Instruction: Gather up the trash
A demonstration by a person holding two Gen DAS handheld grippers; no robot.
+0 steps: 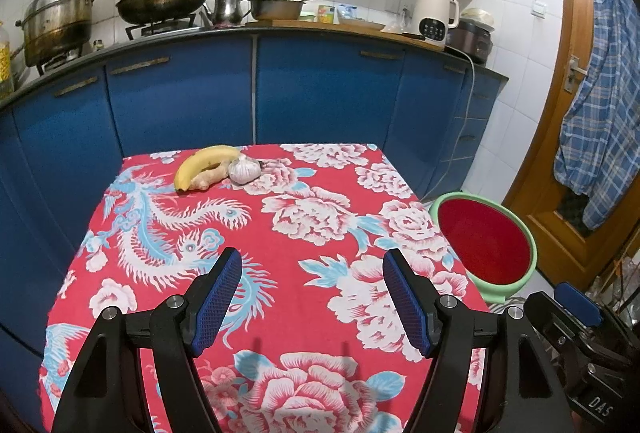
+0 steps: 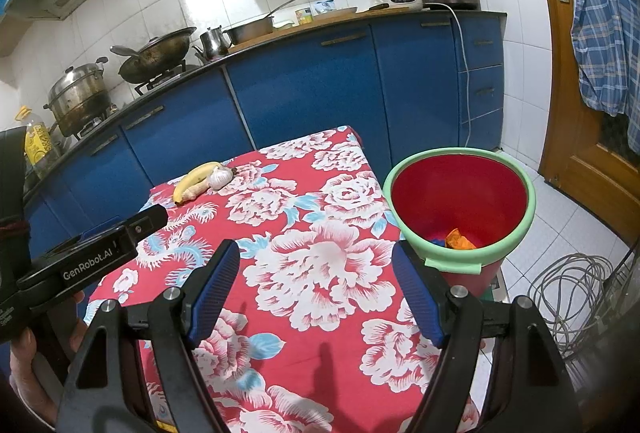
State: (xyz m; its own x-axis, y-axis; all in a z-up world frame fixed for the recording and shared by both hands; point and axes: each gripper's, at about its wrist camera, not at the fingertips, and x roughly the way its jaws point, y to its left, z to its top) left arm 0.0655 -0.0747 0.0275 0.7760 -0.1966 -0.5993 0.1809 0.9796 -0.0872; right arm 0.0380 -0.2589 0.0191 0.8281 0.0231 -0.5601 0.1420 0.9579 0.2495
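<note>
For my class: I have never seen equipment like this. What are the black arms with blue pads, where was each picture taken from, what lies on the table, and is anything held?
No robot here: a person holds hand tongs, one per hand, each with a camera looking along its fingers. One picture is from the left tongs, the other from the right tongs. Both stand open and hold nothing. On the flowered tablecloth, at its far end, lie a banana, a piece of ginger and a garlic bulb. Beside the table stands a red bin with a green rim and some wrappers inside.
</note>
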